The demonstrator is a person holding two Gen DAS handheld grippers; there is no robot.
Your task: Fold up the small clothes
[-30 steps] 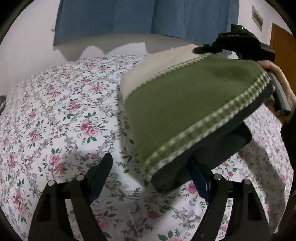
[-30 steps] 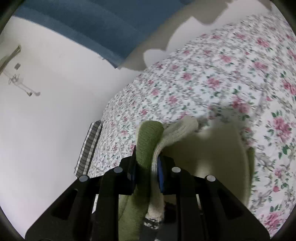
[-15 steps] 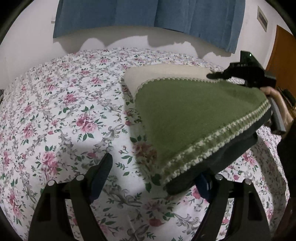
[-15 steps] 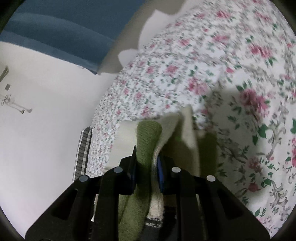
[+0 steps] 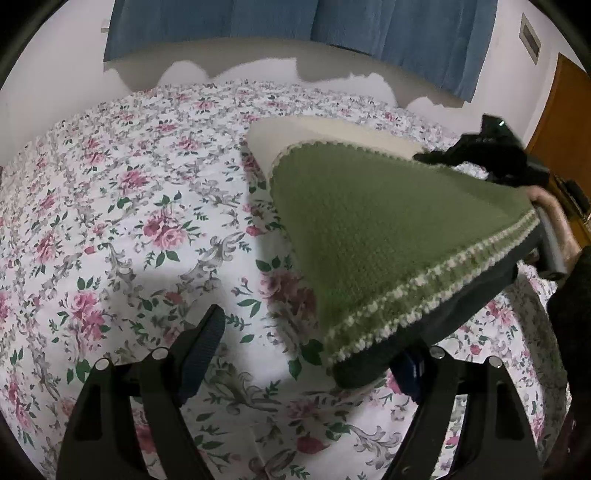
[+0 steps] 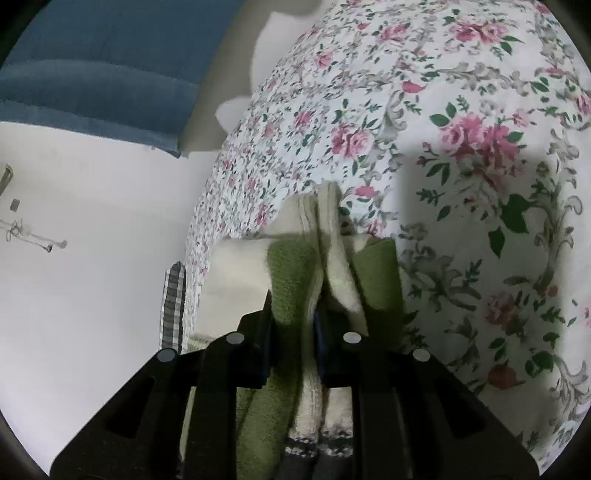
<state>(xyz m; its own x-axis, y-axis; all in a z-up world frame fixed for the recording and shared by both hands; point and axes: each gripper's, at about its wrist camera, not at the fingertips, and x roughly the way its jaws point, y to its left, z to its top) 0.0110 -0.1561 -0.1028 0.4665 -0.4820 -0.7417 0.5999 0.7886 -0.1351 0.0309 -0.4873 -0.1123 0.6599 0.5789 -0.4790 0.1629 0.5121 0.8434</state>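
Flowery bed (image 5: 129, 221) lies under the sweater (image 5: 388, 236). Right hand-held gripper (image 6: 295, 325) pinches its fold, jaws opening a little. Left hand-held gripper (image 5: 306, 350), wide and empty, sits beside its near corner.

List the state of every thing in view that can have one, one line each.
Knit garment: folded over, green side up, near edge lifted off the bed, far cream part resting on it.
Left gripper: open, empty, garment's dark hem above one finger.
Right gripper: jaws opening, bunched green and cream knit between them.
Floral bedsheet: spread flat.
Blue curtain: hanging drawn.
Wooden door: appears shut.
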